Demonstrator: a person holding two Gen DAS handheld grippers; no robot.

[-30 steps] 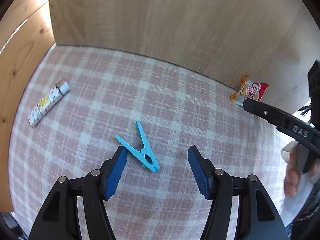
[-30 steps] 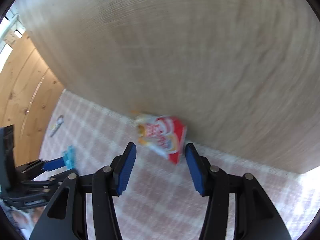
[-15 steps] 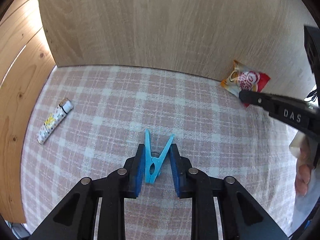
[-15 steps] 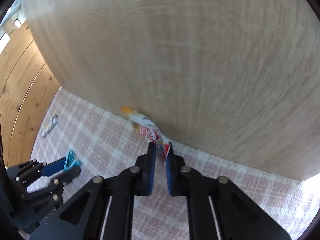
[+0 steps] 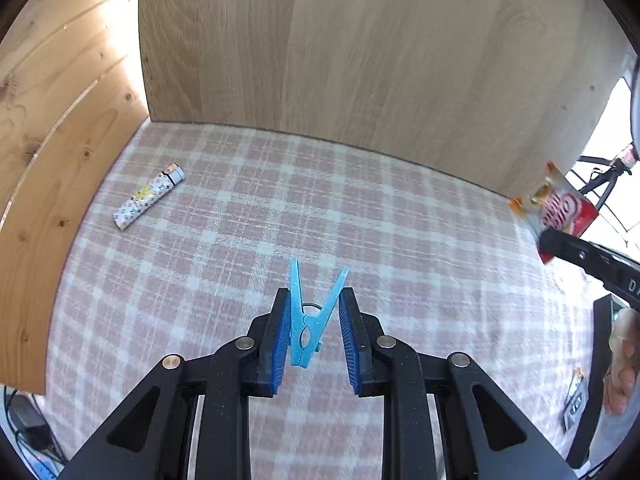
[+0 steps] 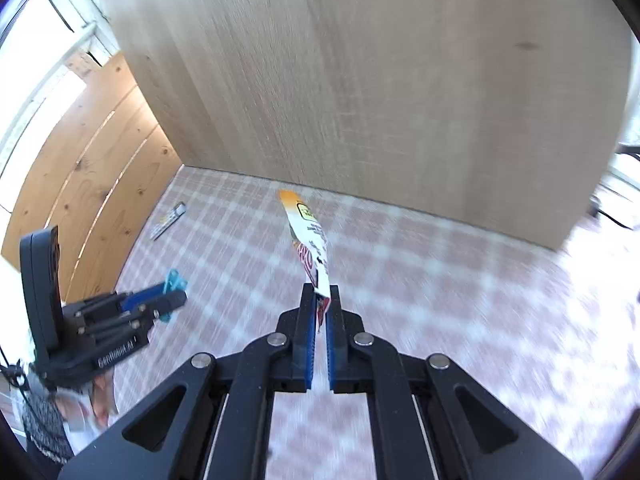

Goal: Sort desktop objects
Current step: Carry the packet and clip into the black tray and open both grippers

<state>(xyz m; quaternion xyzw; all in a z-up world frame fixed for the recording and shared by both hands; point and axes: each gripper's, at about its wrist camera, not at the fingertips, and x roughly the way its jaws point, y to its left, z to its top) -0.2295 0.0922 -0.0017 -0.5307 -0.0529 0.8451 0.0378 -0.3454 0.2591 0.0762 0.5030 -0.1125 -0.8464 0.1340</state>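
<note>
A blue clothespin [image 5: 310,322] is being held between the fingers of the left gripper [image 5: 313,334], which are closed down on its spring end, so that the two long legs are pointing forward and away from the camera. A snack packet [image 6: 310,246] is being pinched by one narrow edge between the nearly touching fingers of the right gripper [image 6: 319,330]; because only the edge is being gripped, the packet is standing out ahead of the fingers like a flag. Both objects are being carried clear of the checked cloth [image 5: 360,216] that is covering the surface, and the cloth below the right gripper is being blurred by motion. A patterned lighter [image 5: 149,196] is being left flat on the cloth near the left wooden wall [image 5: 60,128], well apart from both grippers. Each thing is probably being taken by a separate hand so that two items are being sorted in one pass, and the thin grip on the packet is likely being chosen because it was lying flat. No destination container is being shown in either view.
</note>
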